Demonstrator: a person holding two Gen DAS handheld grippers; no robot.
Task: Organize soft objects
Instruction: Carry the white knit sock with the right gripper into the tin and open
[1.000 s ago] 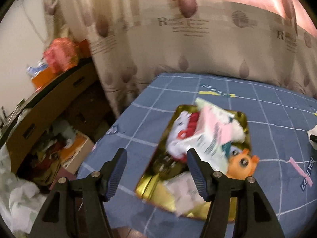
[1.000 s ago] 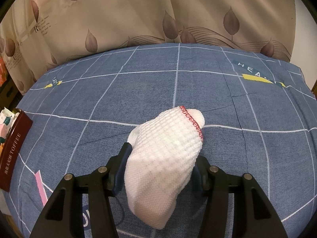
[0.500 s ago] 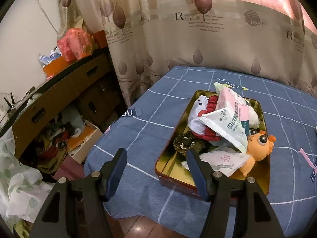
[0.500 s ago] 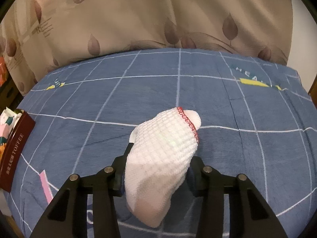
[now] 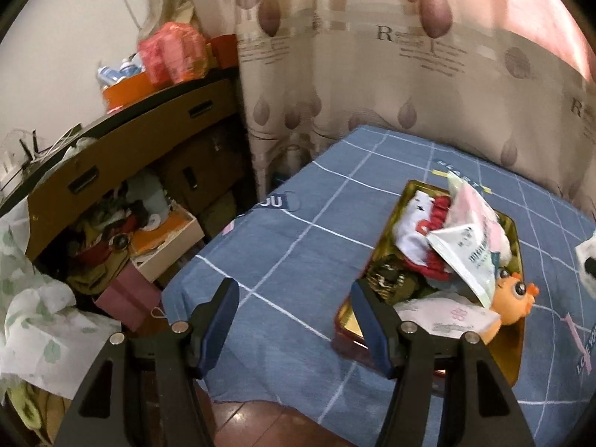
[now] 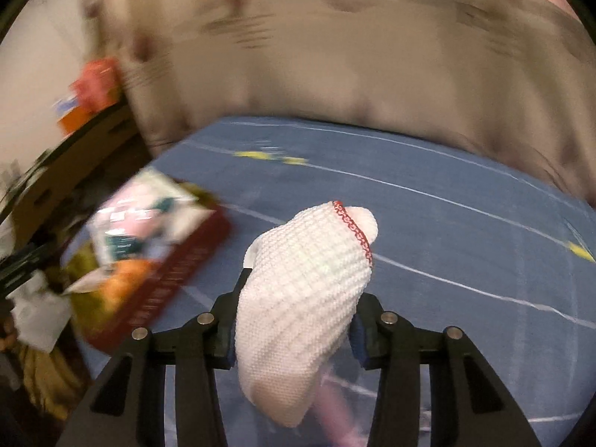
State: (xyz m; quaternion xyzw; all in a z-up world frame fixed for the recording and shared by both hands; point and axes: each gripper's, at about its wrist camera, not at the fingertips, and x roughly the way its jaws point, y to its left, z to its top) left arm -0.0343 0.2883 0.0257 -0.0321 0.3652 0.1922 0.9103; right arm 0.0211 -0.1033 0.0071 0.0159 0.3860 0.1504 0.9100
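Observation:
A gold-lined red tin (image 5: 514, 357) sits on the blue checked bed (image 5: 298, 253), filled with soft things: a white and red cloth (image 5: 413, 234), tissue packs (image 5: 469, 249) and an orange plush toy (image 5: 514, 298). My left gripper (image 5: 294, 309) is open and empty, above the bed's corner just left of the tin. My right gripper (image 6: 294, 320) is shut on a white knitted sock (image 6: 309, 290) with a red trim line, held above the bed. The tin (image 6: 167, 272) shows blurred at the left of the right wrist view.
Beige curtains (image 5: 372, 74) hang behind the bed. Left of the bed stand a brown shelf (image 5: 111, 156) with orange and red items on top, open boxes of clutter (image 5: 156, 238) and a white leaf-print cloth (image 5: 33, 320). A white object (image 5: 586, 260) lies at the right edge.
My right gripper has swung left with the sock, bringing the tin into its view. My left gripper has drawn back and left, away from the tin.

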